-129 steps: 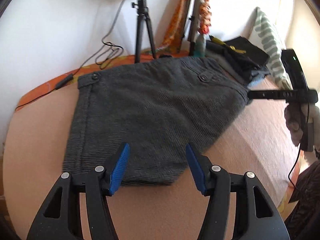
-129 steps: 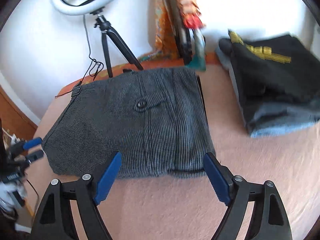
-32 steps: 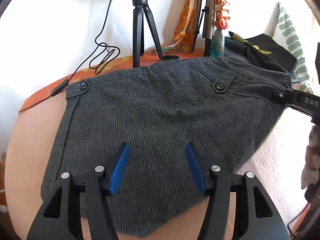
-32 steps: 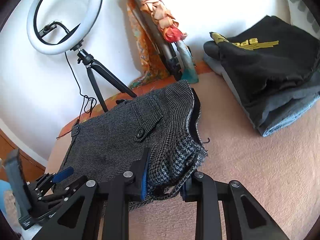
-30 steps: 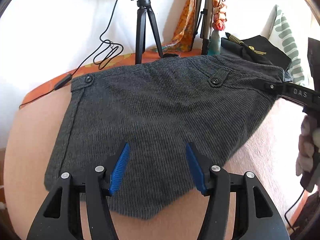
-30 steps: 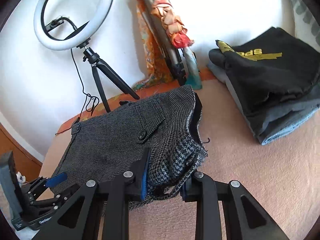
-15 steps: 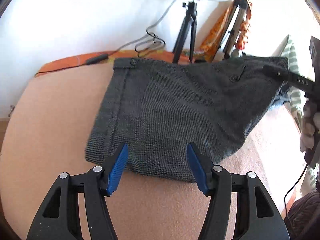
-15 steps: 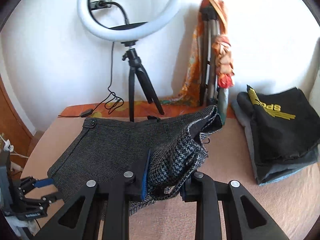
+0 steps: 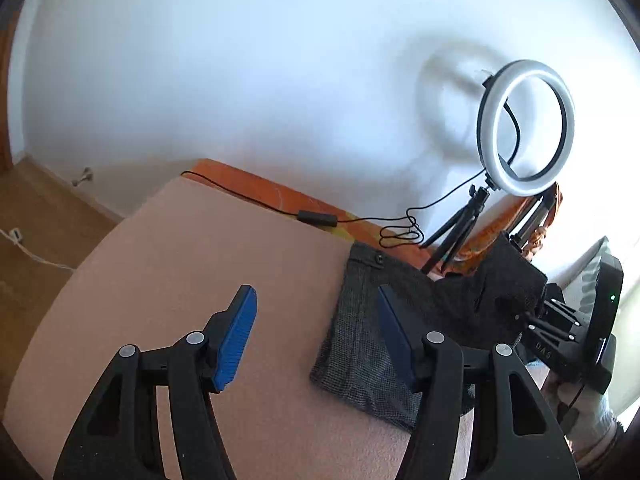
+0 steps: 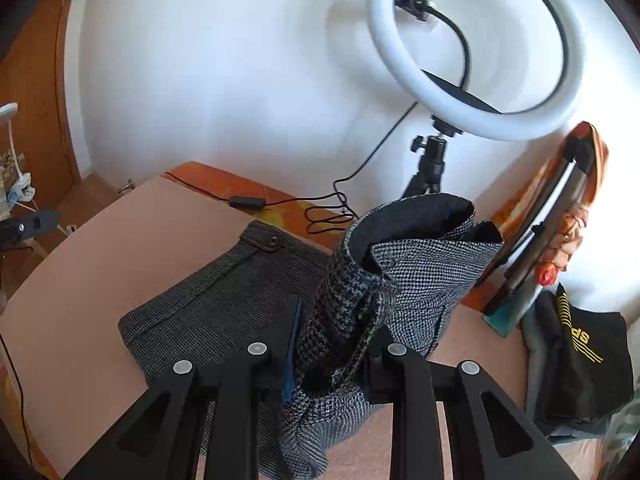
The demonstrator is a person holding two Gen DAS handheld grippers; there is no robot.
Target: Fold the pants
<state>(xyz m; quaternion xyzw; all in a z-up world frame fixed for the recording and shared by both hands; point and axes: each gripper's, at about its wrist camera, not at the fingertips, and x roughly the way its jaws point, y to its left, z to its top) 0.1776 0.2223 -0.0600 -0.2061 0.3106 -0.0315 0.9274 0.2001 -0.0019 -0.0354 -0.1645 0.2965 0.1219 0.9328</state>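
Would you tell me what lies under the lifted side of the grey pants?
The right gripper holds the grey pants up; beneath the raised fabric, their flat half rests on the pink bedcover. Anything further under is hidden.

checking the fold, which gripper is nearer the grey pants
Right. The right gripper is clamped on the lifted grey pants; the left gripper hovers open beside their flat part.

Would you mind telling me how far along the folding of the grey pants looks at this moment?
It is underway, not finished. Done: the right gripper is shut on one side of the grey pants and holds it raised. In hand: that side stands up off the pink bed cover, while the far part lies flat. Left: laying it over and smoothing the fold. The left gripper is open, holding nothing.
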